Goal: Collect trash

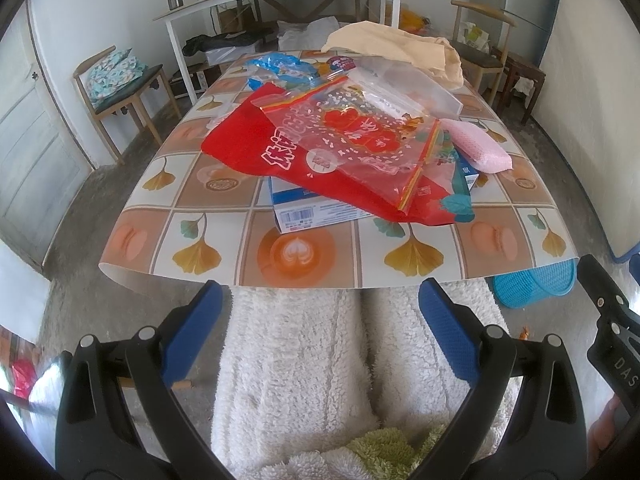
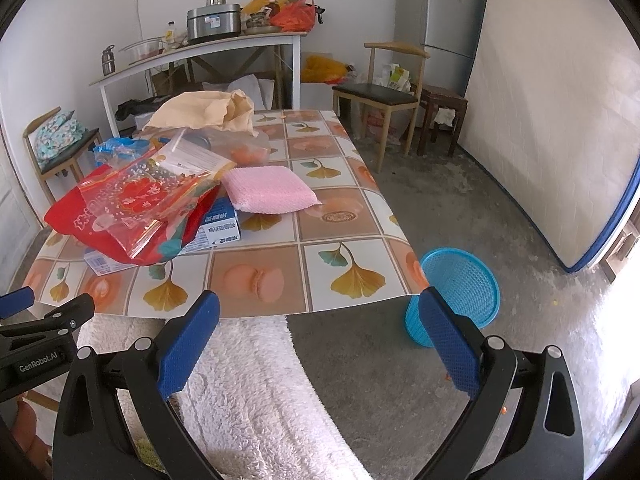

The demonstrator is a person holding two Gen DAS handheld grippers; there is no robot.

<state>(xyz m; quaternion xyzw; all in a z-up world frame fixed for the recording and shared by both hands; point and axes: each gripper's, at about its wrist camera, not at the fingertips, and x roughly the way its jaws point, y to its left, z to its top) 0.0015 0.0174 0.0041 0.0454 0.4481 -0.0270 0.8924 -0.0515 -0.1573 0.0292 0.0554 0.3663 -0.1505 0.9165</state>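
Nearest the cameras, the left gripper (image 1: 320, 312) and right gripper (image 2: 319, 322) hung spread and empty. Beyond, trash lay piled on the worktop (image 1: 304, 256): taking the top zip bag (image 1: 352, 136) first looked wisest, then dropping it into the blue basket (image 2: 460, 284) on the floor.
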